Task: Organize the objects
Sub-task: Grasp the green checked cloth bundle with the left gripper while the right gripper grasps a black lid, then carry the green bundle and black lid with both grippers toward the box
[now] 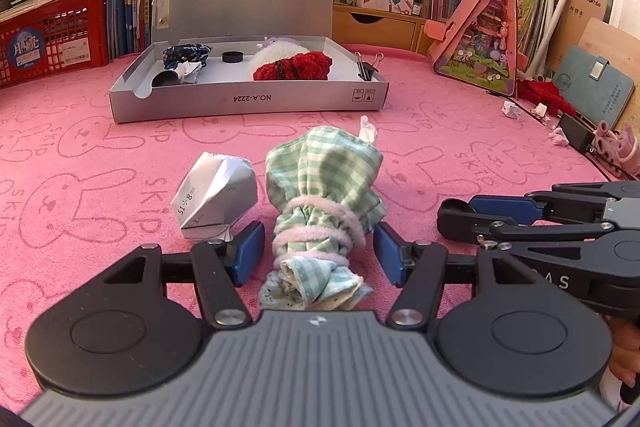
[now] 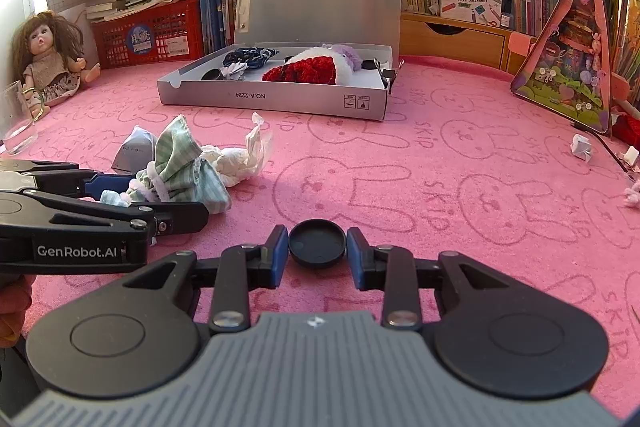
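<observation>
Objects for sorting lie partly in the grey box (image 1: 248, 101) and partly loose on the pink table (image 2: 460, 187). We judge the task roughly half complete.

Already inside the box: a red and white plush item (image 1: 292, 65), a dark blue patterned cloth (image 1: 187, 53), a black cap (image 1: 233, 57), a second black round piece with crumpled paper beside it at the near left corner, and binder clips (image 1: 366, 66) at the right end. The lid stands open against the books.

Still outside the box:
- a green checked cloth bundle (image 1: 320, 195), tied with fuzzy pink bands;
- a folded paper lump (image 1: 216, 201) just beside it on the left;
- crumpled white tissue (image 2: 244, 159) behind the bundle;
- a black round lid (image 2: 317, 243);
- small paper scraps (image 2: 581, 147) far to the right.

We see the left claw (image 1: 319, 253) open, its blue pads (image 1: 250, 253) set on either side of the bundle's tied neck, apart from the cloth. The bundle lies on the table; it is not lifted.

We see the right claw (image 2: 317, 253) straddling the black round lid, pads at or nearly at its rim. Whether they press on it, we cannot tell. The lid appears to rest on the table.

Both claws sit well short of the box, so we judge two pick-ups are being prepared, with the paper, the tissue and the scraps remaining afterwards.
</observation>
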`<state>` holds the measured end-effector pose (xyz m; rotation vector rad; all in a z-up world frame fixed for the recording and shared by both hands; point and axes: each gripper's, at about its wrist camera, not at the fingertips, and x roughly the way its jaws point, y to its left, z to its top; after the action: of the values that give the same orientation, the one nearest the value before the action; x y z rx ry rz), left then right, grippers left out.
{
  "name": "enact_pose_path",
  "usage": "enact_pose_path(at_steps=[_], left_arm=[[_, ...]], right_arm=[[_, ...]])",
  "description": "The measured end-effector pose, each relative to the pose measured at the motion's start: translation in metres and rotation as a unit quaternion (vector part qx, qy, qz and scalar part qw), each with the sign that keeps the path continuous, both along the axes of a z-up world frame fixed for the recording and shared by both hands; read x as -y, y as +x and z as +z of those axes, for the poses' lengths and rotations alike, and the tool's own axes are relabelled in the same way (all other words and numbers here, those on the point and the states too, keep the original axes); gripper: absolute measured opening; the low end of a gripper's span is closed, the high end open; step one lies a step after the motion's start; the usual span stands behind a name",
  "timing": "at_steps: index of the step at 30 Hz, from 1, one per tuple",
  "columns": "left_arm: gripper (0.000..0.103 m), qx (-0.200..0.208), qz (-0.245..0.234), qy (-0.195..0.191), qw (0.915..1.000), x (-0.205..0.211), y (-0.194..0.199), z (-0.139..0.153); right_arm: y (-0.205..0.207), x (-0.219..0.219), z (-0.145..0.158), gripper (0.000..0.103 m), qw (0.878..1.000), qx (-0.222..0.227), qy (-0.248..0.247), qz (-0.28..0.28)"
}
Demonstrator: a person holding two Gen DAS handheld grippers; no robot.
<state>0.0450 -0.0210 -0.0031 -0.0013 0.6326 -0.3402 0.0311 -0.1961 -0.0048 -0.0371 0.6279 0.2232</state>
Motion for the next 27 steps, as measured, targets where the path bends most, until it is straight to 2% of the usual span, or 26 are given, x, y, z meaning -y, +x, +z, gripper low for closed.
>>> enact_pose_path(at_steps=[18, 27], left_arm=[[0.064, 0.005, -0.001, -0.006, 1.0000, 0.0032, 0.0011, -0.0011], [0.051, 0.004, -0.004, -0.017, 0.9998, 0.0026, -0.0010, 0.0010]], right_arm=[[0.0054, -0.0075, 0.0026, 0.038, 1.000, 0.003, 0.006, 0.004], [0.0065, -0.0091, 0.0039, 0.039, 1.000, 0.003, 0.012, 0.008]])
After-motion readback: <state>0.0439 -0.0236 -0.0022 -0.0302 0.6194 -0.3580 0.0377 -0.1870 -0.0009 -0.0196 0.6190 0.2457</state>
